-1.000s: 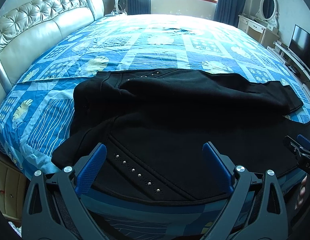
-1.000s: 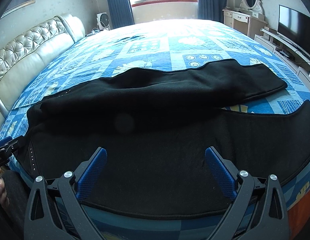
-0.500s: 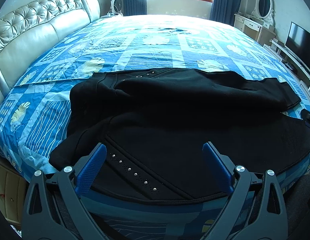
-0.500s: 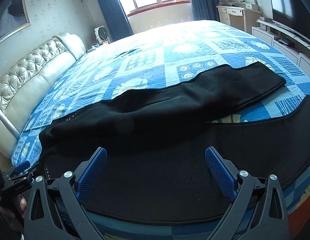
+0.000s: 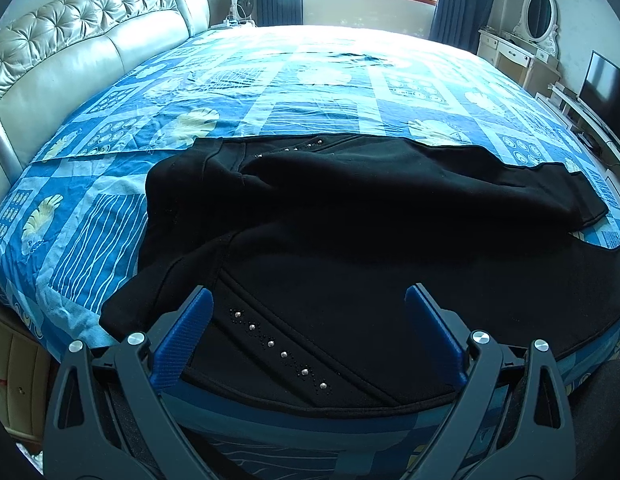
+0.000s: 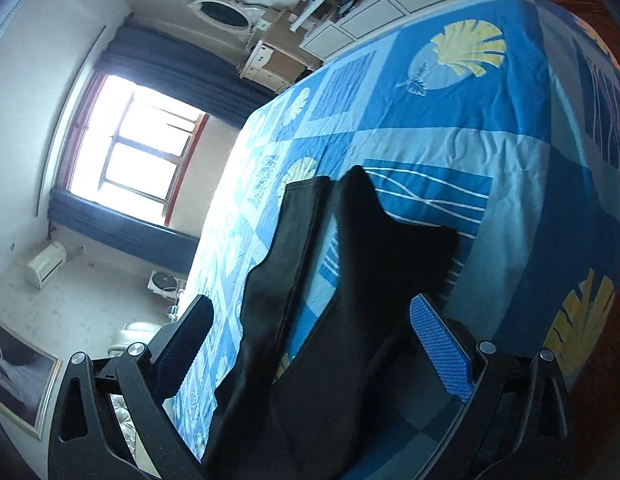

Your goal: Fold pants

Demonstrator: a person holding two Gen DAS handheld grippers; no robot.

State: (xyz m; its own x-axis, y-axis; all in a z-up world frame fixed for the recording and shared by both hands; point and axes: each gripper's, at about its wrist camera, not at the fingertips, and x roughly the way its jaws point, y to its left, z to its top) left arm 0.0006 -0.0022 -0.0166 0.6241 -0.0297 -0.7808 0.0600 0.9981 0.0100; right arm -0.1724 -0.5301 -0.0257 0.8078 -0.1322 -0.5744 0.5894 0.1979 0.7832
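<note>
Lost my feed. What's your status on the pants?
Both tools open, holding nothing: left tool, right tool. Black pants unfolded on bed. Nothing in the way.

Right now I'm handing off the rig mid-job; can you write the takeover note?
Left gripper: open, empty, hovering over the waist end of the black pants, near the stud trim.
Right gripper: open, empty, rolled sideways, aimed along the two leg ends.
Pants lie spread across the blue bedspread, legs apart, waist bunched.
Done: no fold visible.
Left: grasp, lay one leg over the other, then fold lengthwise.
</note>
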